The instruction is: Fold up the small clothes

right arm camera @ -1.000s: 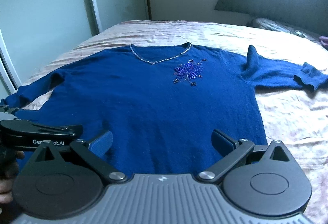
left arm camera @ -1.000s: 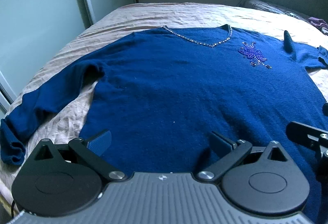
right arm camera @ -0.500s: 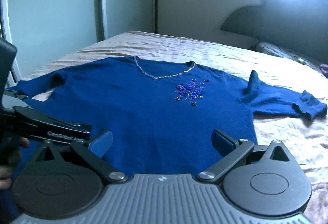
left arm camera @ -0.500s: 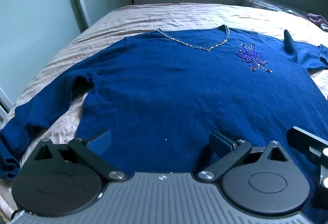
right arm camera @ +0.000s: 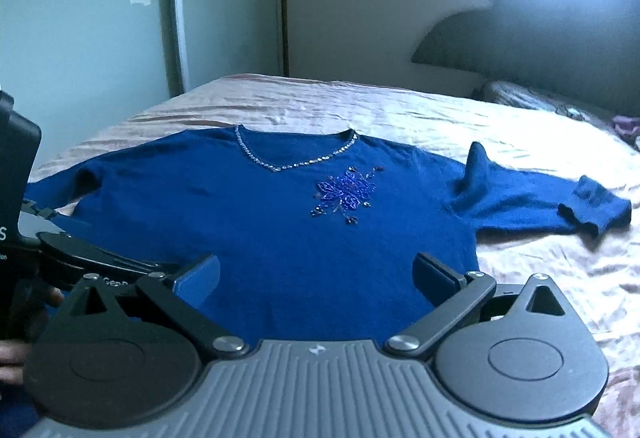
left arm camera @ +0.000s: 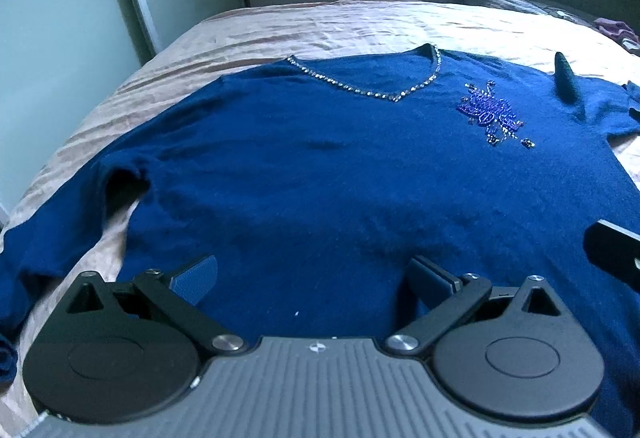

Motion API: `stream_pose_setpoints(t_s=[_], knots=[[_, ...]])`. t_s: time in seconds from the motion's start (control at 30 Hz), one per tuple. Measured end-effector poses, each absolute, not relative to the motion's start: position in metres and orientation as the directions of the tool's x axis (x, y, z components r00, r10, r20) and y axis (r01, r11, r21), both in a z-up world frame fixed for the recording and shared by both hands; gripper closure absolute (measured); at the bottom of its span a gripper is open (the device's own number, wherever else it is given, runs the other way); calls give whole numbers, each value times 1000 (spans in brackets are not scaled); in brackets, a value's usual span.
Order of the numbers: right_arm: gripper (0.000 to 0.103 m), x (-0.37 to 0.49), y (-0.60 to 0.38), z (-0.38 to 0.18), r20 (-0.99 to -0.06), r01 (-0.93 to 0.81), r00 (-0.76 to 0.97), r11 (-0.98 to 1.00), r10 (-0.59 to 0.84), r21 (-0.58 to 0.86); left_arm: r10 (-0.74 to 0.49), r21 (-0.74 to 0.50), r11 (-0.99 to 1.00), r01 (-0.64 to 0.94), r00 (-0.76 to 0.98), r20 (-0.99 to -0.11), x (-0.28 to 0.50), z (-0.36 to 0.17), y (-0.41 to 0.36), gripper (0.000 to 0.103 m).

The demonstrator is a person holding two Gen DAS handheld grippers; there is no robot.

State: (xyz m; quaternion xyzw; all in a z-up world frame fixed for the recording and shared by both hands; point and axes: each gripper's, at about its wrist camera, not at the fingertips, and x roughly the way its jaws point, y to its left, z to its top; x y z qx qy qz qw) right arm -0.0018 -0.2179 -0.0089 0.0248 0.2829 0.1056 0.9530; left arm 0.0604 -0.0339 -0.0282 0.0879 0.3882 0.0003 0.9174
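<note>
The left gripper point(left arm camera: 314, 278) hangs with its jaws spread wide and nothing between them, poised above the lower body of the blue sweater point(left arm camera: 340, 165), close to its hem. The right gripper point(right arm camera: 316, 272) is likewise released, its jaws wide apart and bare, also over the sweater's lower part; whether either touches the knit cannot be told. In the right wrist view the left tool's black body shows at the sweater's left edge, with part of the person's hand point(right arm camera: 12, 352) gripping it, and in the left wrist view a black piece of the right tool juts in over the sweater's right side. The sweater lies face up and spread flat on the bed point(right arm camera: 360, 101), neckline away from the grippers. A row of small silver beads point(right arm camera: 296, 161) trims the V-neck, and a beaded purple flower point(right arm camera: 346, 193) sits on the chest just right of the V's tip. One sleeve point(right arm camera: 560, 203) reaches out sideways to the right of the body, with a small fold standing up near its shoulder; the other sleeve point(left arm camera: 52, 238) trails left and down past the hem. Beyond the sweater's neckline the pale, creased bedspread runs to a dark headboard point(right arm camera: 540, 37), and glazed wardrobe doors point(right arm camera: 100, 37) stand to the sweater's left.
</note>
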Motion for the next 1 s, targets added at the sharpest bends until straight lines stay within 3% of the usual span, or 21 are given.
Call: stream_pose_setpoints(t_s=[0.47,0.6,0.7,0.77,0.87,0.93,1.0], knots=[[0,13,-231,-23,-563,-181,796,975,221,127,43,154,985,81,744,-667,67,-33,-43,1],[1,15,-244,-21,-525,-173,824,977,211,122,37,156,984,88,755,-655,67,-35,-44,0],[1,27,-269,-15,-498,-80,862,996,90,42,33,155,984,91,758,-652,68,-36,-43,0],[4,39,-293,-14,-475,5,880,1000,-16,-23,31,149,985,89,758,-652,68,-37,-43,0],[16,66,-332,-22,-470,128,866,984,-170,-121,30,146,985,86,758,-652,69,-38,-44,0],[29,82,-353,-30,-483,171,846,974,-224,-151,30,146,985,87,757,-653,69,-38,-44,0],[33,98,-372,-39,-511,191,824,969,-245,-155,28,145,986,88,755,-656,70,-38,-44,0]])
